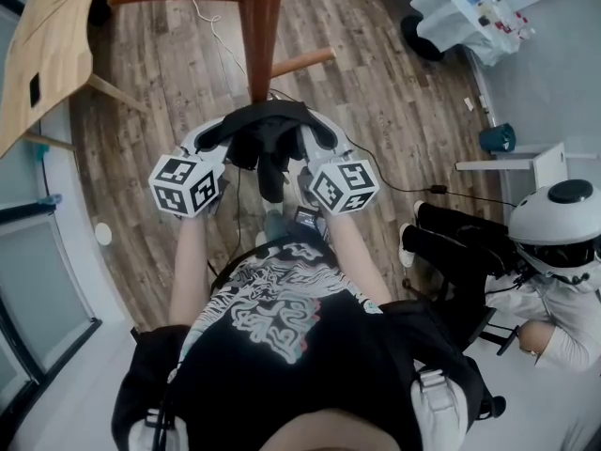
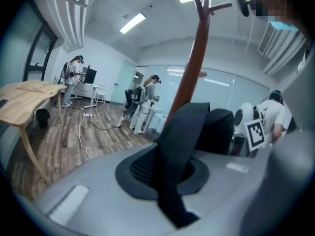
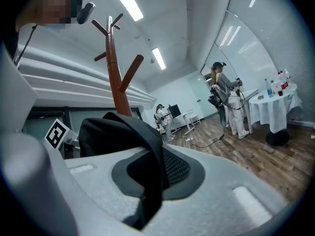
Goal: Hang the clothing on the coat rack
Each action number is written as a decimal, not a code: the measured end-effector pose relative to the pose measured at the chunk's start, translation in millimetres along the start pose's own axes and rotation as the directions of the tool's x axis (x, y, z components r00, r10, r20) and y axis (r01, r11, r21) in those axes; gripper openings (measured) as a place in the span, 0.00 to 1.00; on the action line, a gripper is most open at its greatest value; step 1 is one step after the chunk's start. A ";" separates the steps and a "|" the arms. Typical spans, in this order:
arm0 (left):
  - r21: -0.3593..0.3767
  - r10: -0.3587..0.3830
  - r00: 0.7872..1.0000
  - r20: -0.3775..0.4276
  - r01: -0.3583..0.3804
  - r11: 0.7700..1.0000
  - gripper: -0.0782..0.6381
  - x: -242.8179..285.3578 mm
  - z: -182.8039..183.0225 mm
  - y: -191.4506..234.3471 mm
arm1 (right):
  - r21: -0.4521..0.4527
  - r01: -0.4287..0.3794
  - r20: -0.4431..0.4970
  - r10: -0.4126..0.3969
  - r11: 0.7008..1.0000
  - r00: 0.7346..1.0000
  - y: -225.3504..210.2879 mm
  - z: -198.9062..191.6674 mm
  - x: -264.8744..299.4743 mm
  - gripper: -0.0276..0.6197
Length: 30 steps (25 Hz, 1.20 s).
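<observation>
The left hand-held gripper and the right hand-held gripper were each clenched on a thin fold of the black garment. It hung bunched between them, just before the rack (its pegs stood well above). With so little cloth caught, a fold might slip during a lift, or the garment might miss a peg and drop to the floor.
</observation>
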State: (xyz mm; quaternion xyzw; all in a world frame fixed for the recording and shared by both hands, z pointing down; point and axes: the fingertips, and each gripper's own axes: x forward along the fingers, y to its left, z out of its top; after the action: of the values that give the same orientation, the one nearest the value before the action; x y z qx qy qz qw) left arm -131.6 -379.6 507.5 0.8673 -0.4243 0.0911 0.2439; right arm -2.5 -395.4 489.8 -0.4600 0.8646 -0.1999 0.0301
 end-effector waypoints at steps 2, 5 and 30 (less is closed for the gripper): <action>-0.006 -0.013 1.000 -0.005 0.013 1.000 0.14 1.0 -4.3 -3.8 | 0.002 -0.005 -0.008 0.005 1.000 1.000 1.8 -4.0 -2.1 0.07; -0.010 -0.033 0.999 -0.010 0.033 0.999 0.14 5.0 -11.9 -10.5 | -0.001 -0.016 -0.021 0.016 1.000 1.000 3.1 -10.4 -5.4 0.07; -0.085 -0.064 0.998 -0.005 0.063 0.994 0.28 18.3 -38.9 -23.9 | -0.104 -0.066 -0.126 0.053 0.992 0.991 19.2 -36.5 -8.9 0.08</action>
State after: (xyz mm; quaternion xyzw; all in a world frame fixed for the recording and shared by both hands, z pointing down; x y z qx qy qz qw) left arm -99.6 -360.3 539.6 0.8688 -0.3991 0.0688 0.2849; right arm -21.1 -367.1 515.0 -0.4218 0.8877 -0.1798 -0.0421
